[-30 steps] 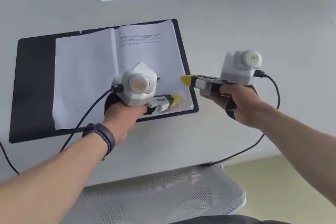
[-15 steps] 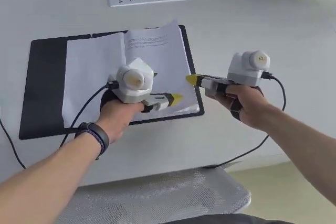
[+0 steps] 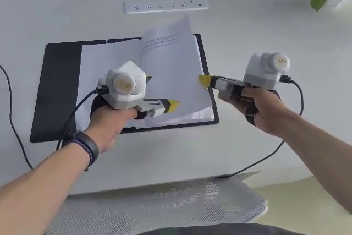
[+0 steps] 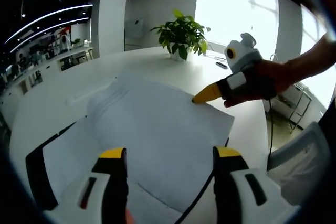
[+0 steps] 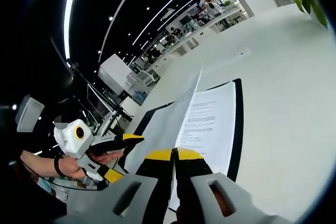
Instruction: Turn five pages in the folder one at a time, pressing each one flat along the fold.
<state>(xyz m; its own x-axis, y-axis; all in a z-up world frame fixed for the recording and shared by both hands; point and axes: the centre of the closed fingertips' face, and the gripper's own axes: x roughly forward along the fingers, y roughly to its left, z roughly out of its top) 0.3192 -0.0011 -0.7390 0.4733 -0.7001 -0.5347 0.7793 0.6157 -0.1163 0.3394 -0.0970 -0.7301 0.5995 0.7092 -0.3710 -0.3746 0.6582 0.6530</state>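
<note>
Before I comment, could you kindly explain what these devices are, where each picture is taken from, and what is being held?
A person holds a two-jaw gripper in each hand. One picture comes from a headset camera looking down; the two round ones from cameras on the grippers. On the white table lies an open black folder, with a power strip beyond it. The right gripper is shut on the edge of a lifted page; the left gripper is open above the folder, holding nothing.
</note>
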